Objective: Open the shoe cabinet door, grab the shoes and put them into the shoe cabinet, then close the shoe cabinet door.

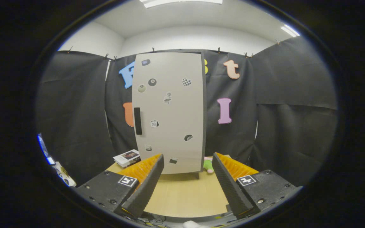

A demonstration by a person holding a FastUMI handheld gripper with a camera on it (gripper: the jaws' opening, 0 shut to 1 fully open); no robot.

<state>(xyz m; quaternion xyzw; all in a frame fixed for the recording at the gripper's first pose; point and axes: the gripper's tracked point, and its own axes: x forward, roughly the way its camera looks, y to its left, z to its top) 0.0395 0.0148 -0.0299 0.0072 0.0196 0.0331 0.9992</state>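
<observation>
Claw [187,164] is spread wide with nothing in it over the light wooden desk [185,193], small white book [126,157] off left, tall grey sticker-covered shoe cabinet [169,114] shut beyond the fingers, green-pink plush toy [208,164] right of its base.

I see a pale grey cabinet door [173,110] dotted with small stickers, its handle [137,121] black, on a light wooden surface [182,196].

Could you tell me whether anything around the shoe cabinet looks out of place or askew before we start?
Nothing stands out. The shoe cabinet stands upright on the wooden table with its door shut and its handle intact. The book and soft toy lie beside it. The hand-held gripper is open, holding nothing.
</observation>
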